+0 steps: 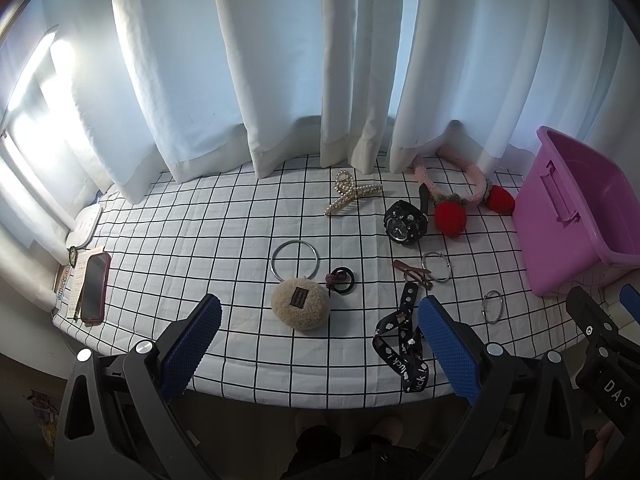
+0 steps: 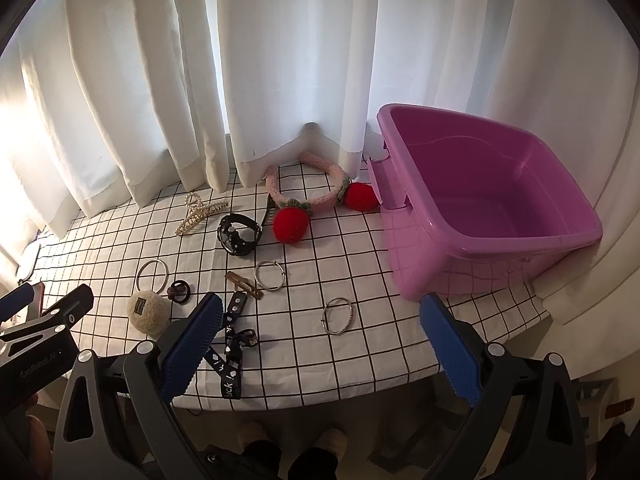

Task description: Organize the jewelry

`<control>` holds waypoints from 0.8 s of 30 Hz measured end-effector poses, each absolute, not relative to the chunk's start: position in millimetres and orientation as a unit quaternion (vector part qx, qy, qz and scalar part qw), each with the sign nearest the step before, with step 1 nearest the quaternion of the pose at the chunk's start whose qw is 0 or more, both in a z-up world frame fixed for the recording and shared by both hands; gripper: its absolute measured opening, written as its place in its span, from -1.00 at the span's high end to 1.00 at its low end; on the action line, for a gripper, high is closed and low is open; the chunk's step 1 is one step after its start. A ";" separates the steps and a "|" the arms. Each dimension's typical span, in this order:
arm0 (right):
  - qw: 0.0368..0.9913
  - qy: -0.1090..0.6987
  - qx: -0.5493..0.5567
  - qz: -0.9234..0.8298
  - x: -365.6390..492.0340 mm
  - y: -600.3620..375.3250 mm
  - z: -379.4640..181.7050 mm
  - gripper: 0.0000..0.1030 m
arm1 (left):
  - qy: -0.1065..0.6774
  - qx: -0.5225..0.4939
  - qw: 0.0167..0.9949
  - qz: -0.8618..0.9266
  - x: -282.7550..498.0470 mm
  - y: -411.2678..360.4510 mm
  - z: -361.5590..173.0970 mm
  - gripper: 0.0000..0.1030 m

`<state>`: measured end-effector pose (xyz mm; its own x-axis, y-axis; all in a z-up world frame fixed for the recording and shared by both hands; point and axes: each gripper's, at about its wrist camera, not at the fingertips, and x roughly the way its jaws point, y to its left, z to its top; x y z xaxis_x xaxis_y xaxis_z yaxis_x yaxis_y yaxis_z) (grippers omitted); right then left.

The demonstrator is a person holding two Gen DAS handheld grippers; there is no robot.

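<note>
Bin point(image 2: 492, 216), pink and empty, sits right rear on the surface point(image 2: 360, 344); all jewelry lies loose to its left. Both tools, left tool point(image 1: 320, 344) and right tool point(image 2: 320, 344), hover wide open, holding nothing. I'd start with the black strap point(image 2: 232, 356): long axis runs near-to-far, so close across its width.

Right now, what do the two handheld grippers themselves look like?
Both match: black plastic frames with triangular cut-outs and round silver bolt heads. The left gripper and right gripper each have two fingers faced with blue textured pads. White lettering reading "DAS" marks the right gripper's body in the left wrist view.
</note>
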<state>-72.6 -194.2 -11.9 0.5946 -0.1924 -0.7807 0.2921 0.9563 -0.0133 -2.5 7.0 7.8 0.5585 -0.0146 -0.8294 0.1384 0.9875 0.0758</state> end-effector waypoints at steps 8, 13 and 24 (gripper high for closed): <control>0.896 0.422 0.056 -0.127 -74.9 -195.6 -14.2 -0.83 | 0.476 0.062 0.876 -0.044 -0.4 10.7 1.0 -0.88; 0.895 0.428 0.077 -0.102 -78.1 -200.2 -31.3 -0.83 | 0.494 0.047 0.867 -0.045 3.5 21.5 -13.6 -0.88; 0.879 0.465 0.066 -0.078 -78.8 -204.6 -100.2 -0.83 | 0.529 0.019 0.848 -0.027 9.4 69.0 -80.7 -0.88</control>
<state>-78.8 -204.6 -100.2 0.5547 -0.0754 -0.8286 0.1988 0.9791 0.0439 9.4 69.0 -80.7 0.4393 -0.0268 -0.8979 0.0665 0.9978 0.0027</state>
